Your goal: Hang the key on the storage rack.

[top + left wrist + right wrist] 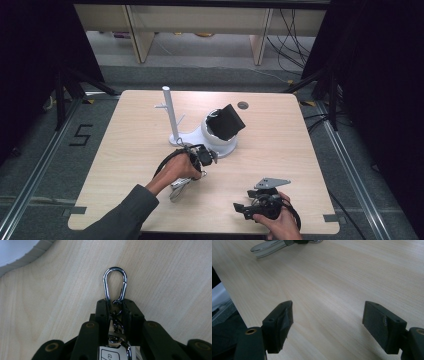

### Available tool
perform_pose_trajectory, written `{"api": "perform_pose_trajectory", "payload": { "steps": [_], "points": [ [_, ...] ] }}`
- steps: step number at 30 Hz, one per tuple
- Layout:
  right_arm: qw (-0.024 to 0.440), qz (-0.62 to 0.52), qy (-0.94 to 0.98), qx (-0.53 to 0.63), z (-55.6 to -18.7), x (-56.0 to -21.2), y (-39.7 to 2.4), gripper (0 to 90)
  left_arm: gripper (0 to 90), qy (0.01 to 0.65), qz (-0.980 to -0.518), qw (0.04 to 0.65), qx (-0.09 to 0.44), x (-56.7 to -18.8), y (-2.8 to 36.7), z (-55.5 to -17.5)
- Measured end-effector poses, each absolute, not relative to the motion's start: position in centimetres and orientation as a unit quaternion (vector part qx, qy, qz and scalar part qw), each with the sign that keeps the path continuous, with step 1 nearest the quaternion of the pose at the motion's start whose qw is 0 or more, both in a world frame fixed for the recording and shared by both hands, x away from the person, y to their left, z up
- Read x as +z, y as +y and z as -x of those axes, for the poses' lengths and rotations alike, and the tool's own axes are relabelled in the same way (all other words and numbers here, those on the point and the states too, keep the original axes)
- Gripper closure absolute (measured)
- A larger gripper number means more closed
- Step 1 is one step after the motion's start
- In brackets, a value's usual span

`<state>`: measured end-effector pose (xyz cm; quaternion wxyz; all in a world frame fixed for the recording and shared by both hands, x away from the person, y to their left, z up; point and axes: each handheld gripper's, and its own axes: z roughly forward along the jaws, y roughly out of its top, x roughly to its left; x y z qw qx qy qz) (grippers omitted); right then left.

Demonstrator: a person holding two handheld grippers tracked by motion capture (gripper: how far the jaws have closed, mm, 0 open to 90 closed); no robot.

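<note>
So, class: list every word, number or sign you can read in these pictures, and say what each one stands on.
"5": black tape figure on the grey floor left of the table.
Key fob behind the carabiner in the left hand-held gripper: small printed symbol, too small to read.
Nothing else legible.

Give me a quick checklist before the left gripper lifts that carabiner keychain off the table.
1. Left gripper jaws closed on the carabiner: ok, pads flank its lower end.
2. Carabiner loop free ahead of the jaws: ok.
3. Key fob trailing behind the clip free to follow: cannot tell.
4. White stand with pegs upright: ok.
5. Right gripper out of the way: ok, jaws open, nothing between them, near the table front edge.
</note>
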<state>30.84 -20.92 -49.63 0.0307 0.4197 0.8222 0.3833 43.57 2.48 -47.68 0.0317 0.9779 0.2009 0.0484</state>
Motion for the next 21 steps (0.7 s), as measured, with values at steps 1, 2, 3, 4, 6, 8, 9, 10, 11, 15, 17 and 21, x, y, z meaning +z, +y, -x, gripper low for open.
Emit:
{"api": "perform_pose_trajectory", "payload": {
  "steps": [1,2,3,4,6,8,9,10,11,15,17,21],
  "points": [
    [0.032,-0.416,0.824,0.384,-30.9,-49.7,-21.0,25.4,75.3,0.203,-0.978,0.034,0.044,-47.7,2.5,-43.5],
    [0.032,-0.415,0.824,0.385,-30.9,-49.7,-21.0,25.4,75.3,0.197,-0.979,0.036,0.044,-47.7,2.6,-43.6],
    [0.031,-0.419,0.823,0.383,-30.9,-49.7,-20.9,25.4,75.3,0.208,-0.977,0.042,0.038,-47.7,2.7,-43.5],
    [0.033,-0.417,0.823,0.385,-30.9,-49.7,-21.0,25.4,75.3,0.202,-0.978,0.044,0.042,-47.7,2.8,-43.6],
    [0.03,-0.417,0.822,0.388,-30.9,-49.7,-21.0,25.5,75.4,0.202,-0.978,0.046,0.039,-47.7,2.9,-43.5],
    [0.031,-0.417,0.822,0.387,-30.9,-49.7,-21.0,25.5,75.4,0.2,-0.978,0.05,0.036,-47.6,3.0,-43.5],
    [0.032,-0.417,0.823,0.385,-31.0,-49.7,-21.0,25.5,75.4,0.203,-0.977,0.055,0.037,-47.4,3.2,-43.5],
    [0.031,-0.418,0.821,0.387,-31.0,-49.7,-21.0,25.5,75.4,0.204,-0.977,0.059,0.037,-47.3,3.3,-43.6],
    [0.031,-0.418,0.821,0.387,-31.0,-49.7,-21.0,25.5,75.4,0.207,-0.976,0.062,0.033,-47.1,3.4,-43.5],
    [0.032,-0.419,0.822,0.384,-31.0,-49.7,-21.0,25.5,75.4,0.214,-0.973,0.074,0.035,-46.2,4.1,-43.6],
    [0.033,-0.42,0.821,0.385,-31.0,-49.7,-21.1,25.5,75.4,0.218,-0.972,0.081,0.031,-45.8,4.6,-43.6],
    [0.033,-0.421,0.821,0.384,-31.0,-49.8,-21.1,25.5,75.4,0.229,-0.968,0.091,0.038,-44.4,5.5,-43.7]
  ]
}}
